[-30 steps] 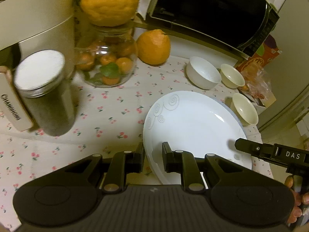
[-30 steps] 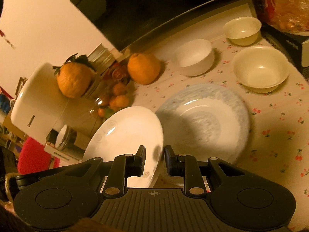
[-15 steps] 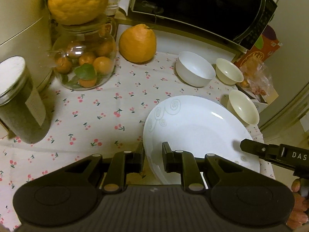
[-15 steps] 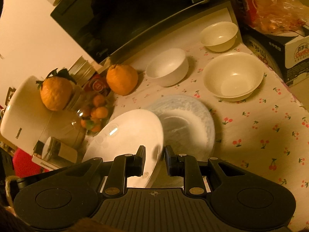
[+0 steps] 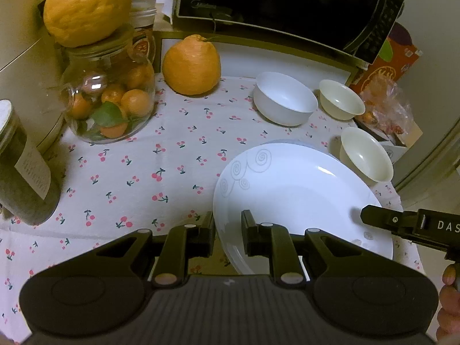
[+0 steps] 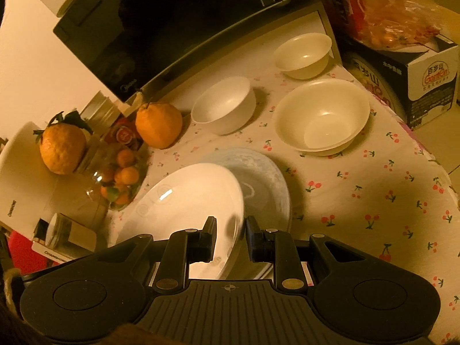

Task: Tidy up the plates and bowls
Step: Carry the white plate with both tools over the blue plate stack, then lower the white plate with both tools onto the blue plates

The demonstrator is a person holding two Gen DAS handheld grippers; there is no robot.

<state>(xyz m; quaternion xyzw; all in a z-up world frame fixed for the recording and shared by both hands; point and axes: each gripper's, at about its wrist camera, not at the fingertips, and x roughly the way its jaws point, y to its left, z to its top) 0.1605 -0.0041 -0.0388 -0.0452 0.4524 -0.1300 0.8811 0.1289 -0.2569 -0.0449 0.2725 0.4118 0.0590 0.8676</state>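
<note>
Both grippers hold one white plate with swirl marks [image 5: 299,195] by opposite rims. My left gripper [image 5: 228,234] is shut on its near-left edge. My right gripper [image 6: 230,237] is shut on the same white plate [image 6: 187,201], and its fingers [image 5: 379,218] show at the right of the left wrist view. The plate hangs tilted over a pale blue plate [image 6: 264,184] lying on the cloth, covering much of it. Beyond stand a white bowl [image 5: 284,102], a small cream bowl [image 5: 340,103] and a larger cream bowl [image 6: 322,118].
A cherry-print cloth [image 5: 149,172] covers the table. A glass jar of small oranges [image 5: 109,97] with a big citrus on top, another citrus [image 5: 191,66], a grey canister [image 5: 20,178], a microwave [image 5: 281,5] and boxes [image 6: 414,66] ring the dishes.
Both grippers have carried the white plate to the right and slightly down over the blue plate, which is now more covered. The jar and canister slid left in the left wrist view.
</note>
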